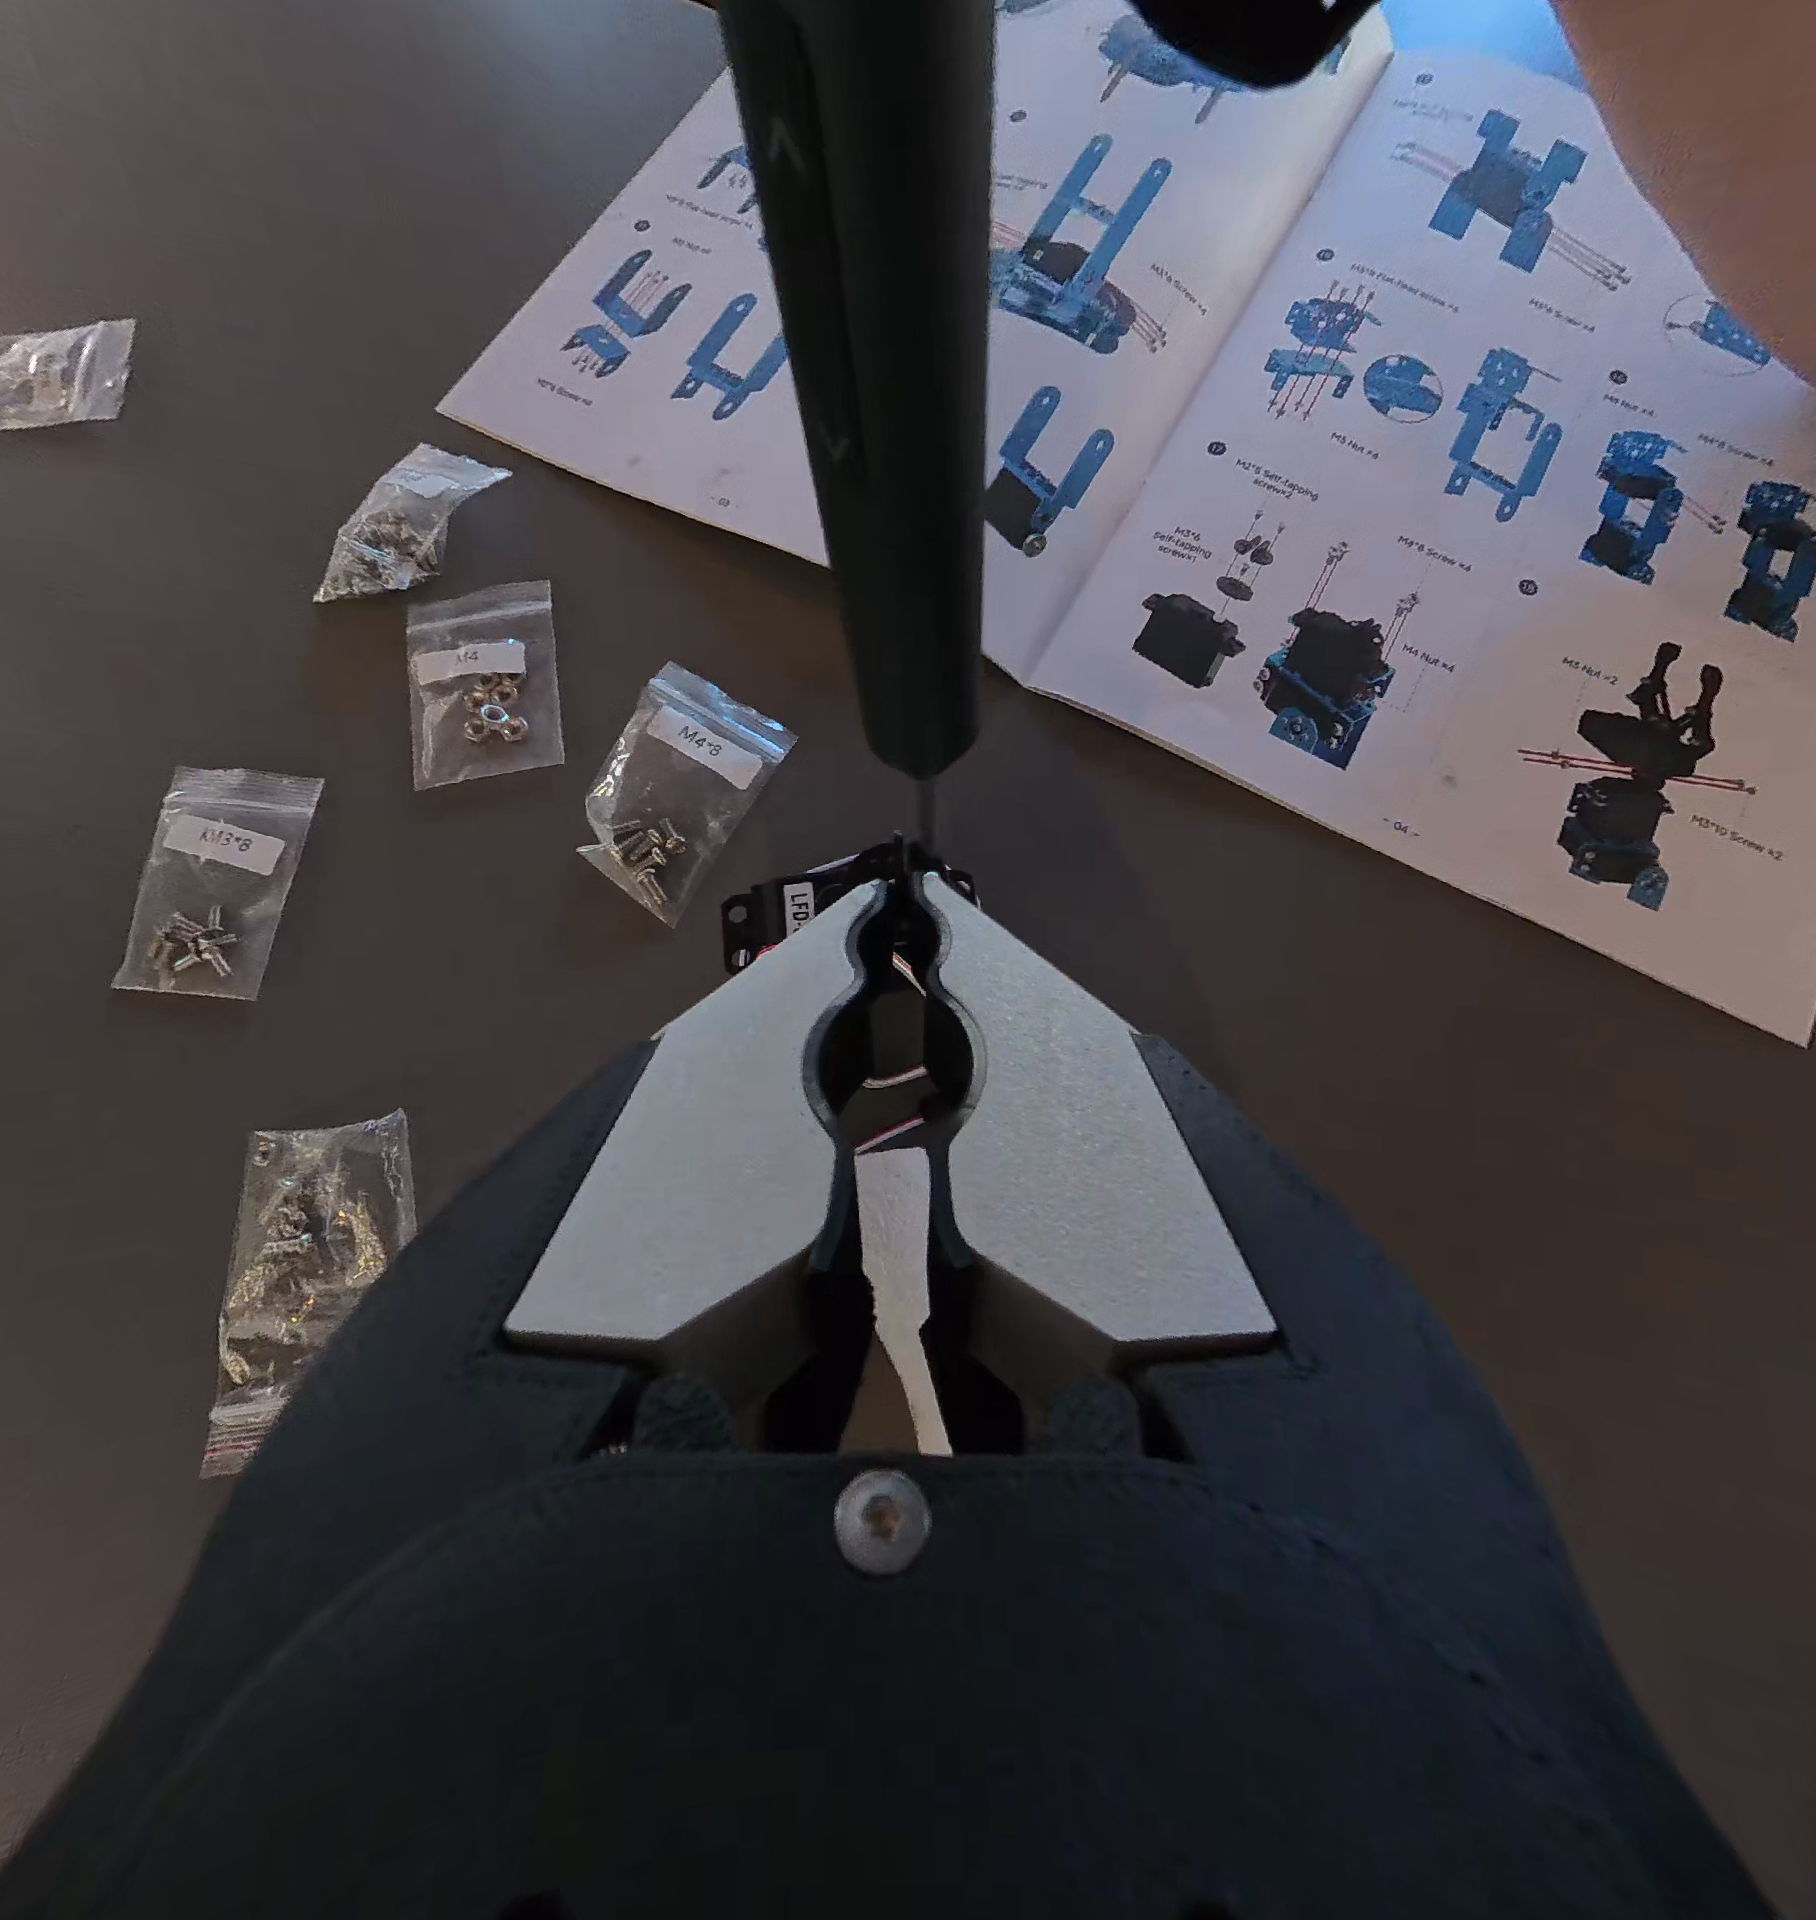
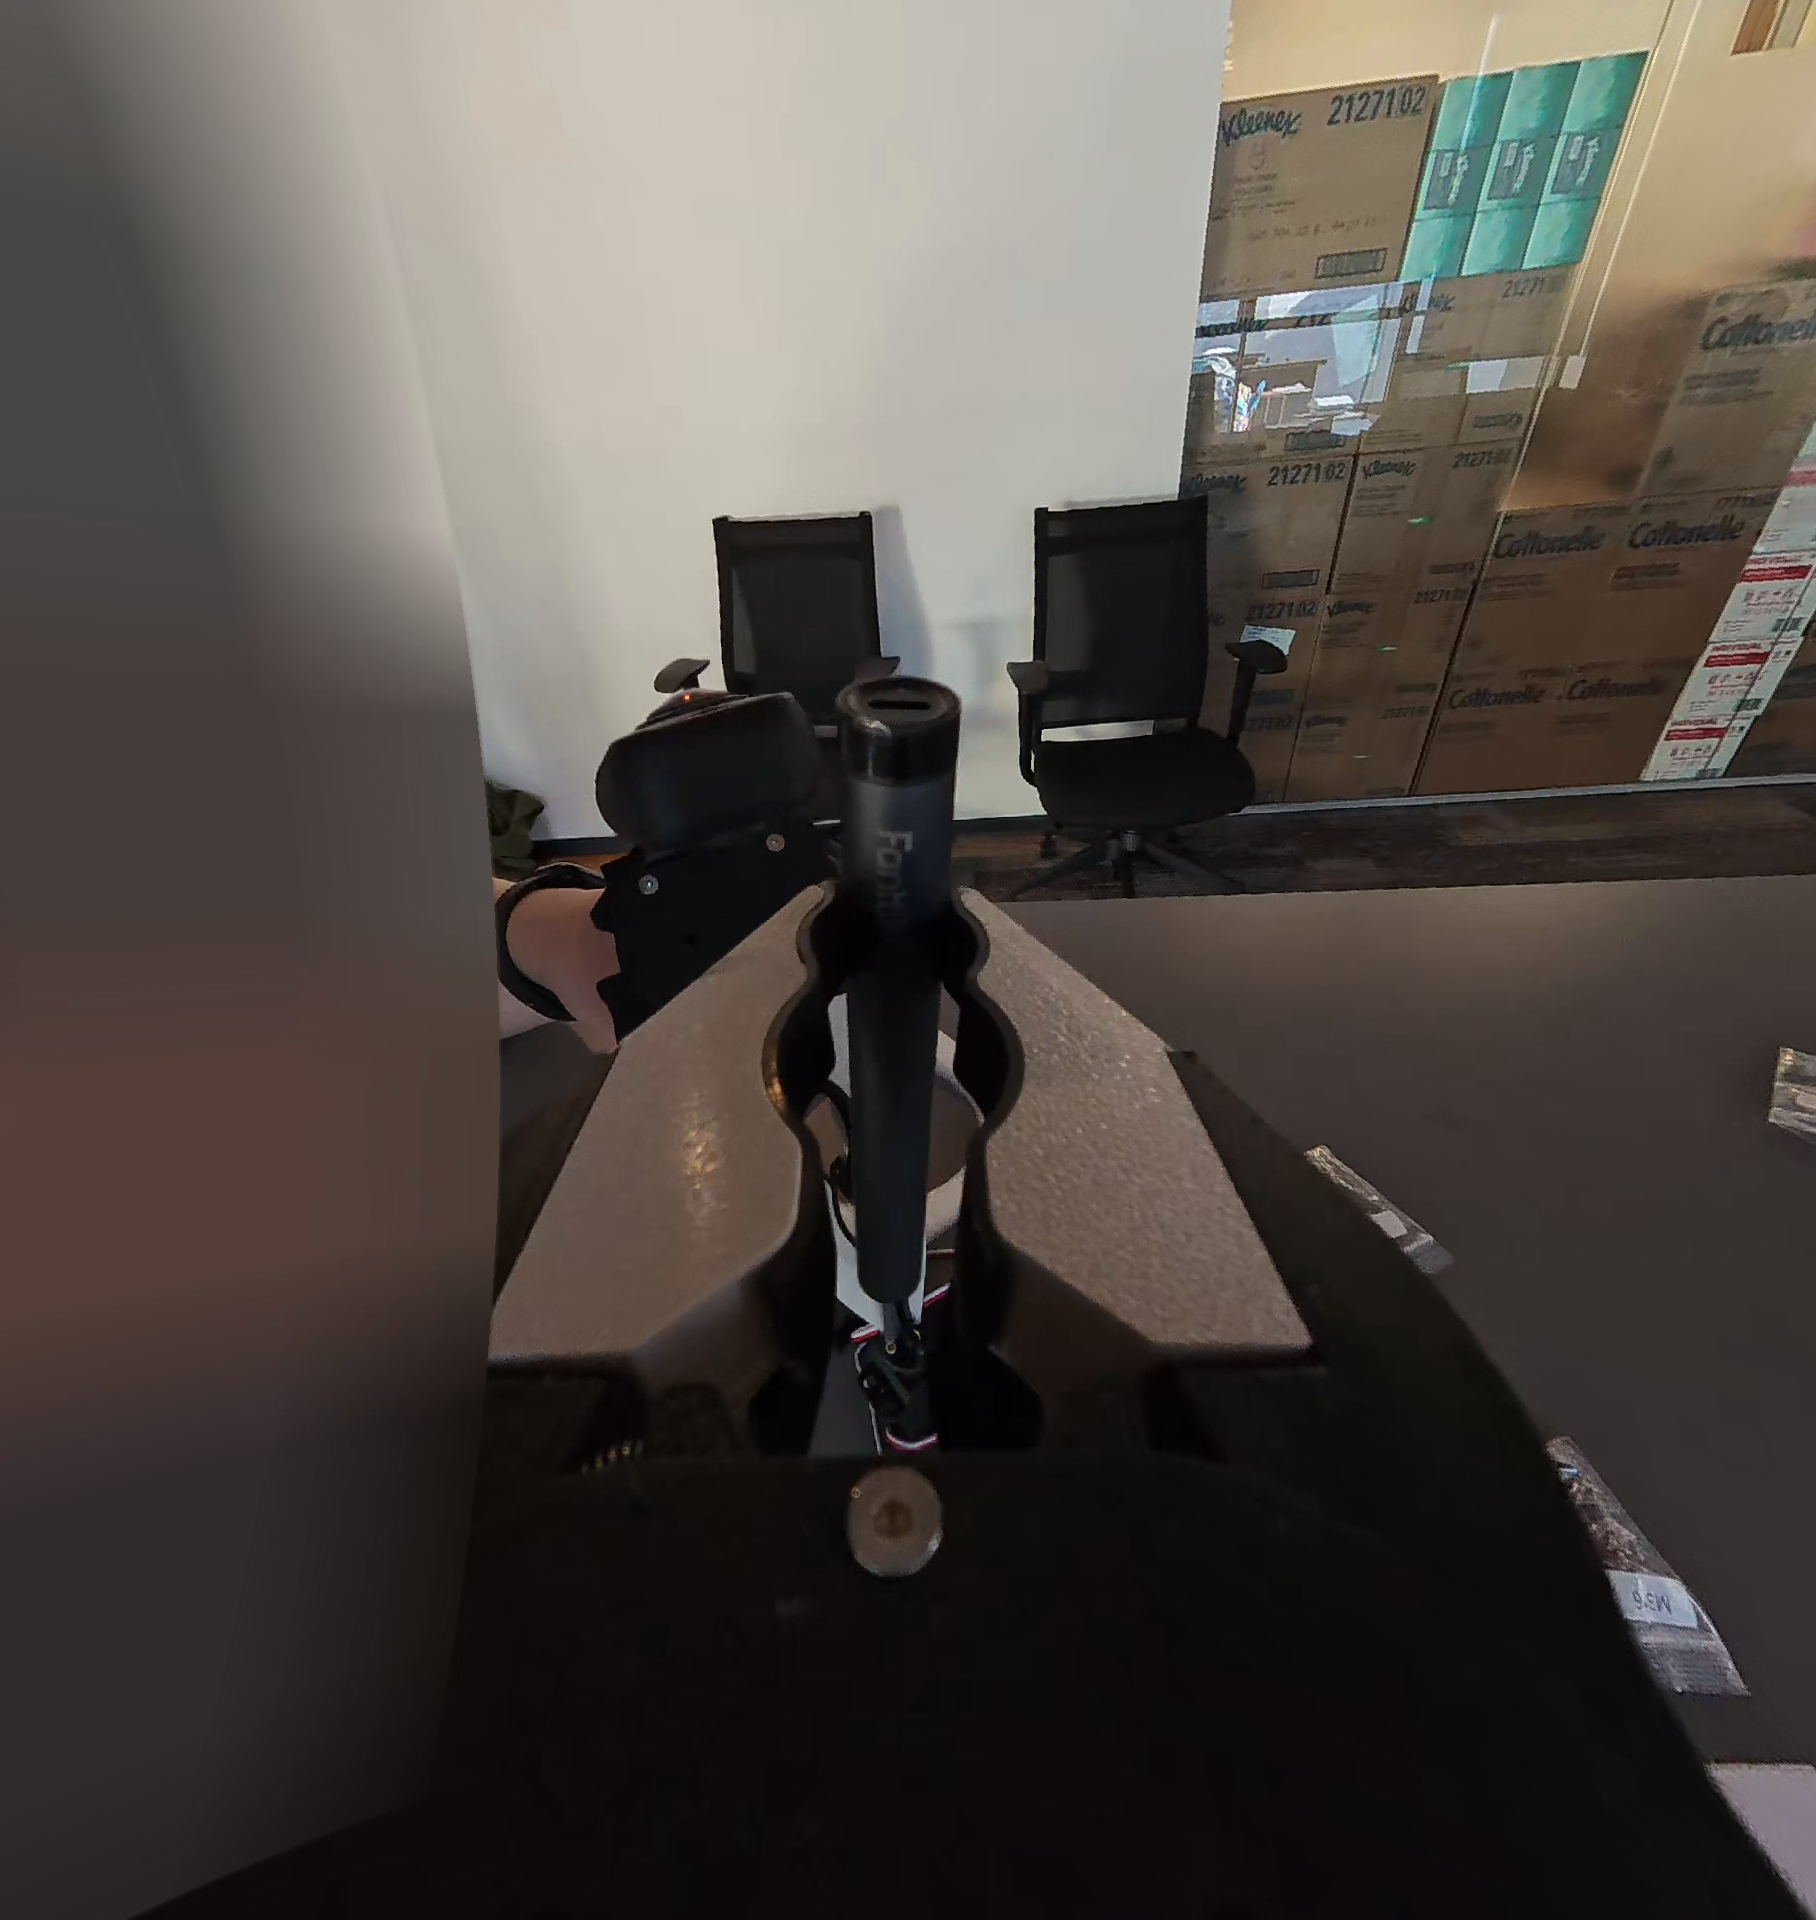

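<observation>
Left gripper (image 1: 909, 883): jaws drawn nearly together at the tips, clamped on a small black servo (image 1: 769, 920) with red, white and dark leads running back between the fingers. We see the servo just ahead of and slightly left of the tips, resting on or just above the dark table (image 1: 260, 208); contact with the table we cannot tell.

Right gripper (image 2: 899, 935): jaws narrowed around a dark electric screwdriver (image 2: 888, 1039), held upright through the rounded notches. In the left wrist view the screwdriver (image 1: 883, 416) comes down from ahead and its thin bit meets the top of the servo right at the left fingertips.

Risks, as we judge them:
- The bit is thin and the servo is gripped only at the tips. A sideways push from the screwdriver could twist the servo out of the clamp.
- If the screwdriver tilts in the notches, the bit could cam out of the screw head.
- The leads pass between the left fingers, and tightening could pinch them.

Count, left wrist view:
- Clear hardware bags (image 1: 483, 686): six, all left of the left gripper. Three carry white labels. One is far off, near the left edge.
- Open instruction booklet (image 1: 1299, 468): one, ahead and right of the gripper.

Right wrist view: two black office chairs (image 2: 1132, 665) beyond the table, with stacked cardboard boxes (image 2: 1506, 520) behind glass to the right.
</observation>
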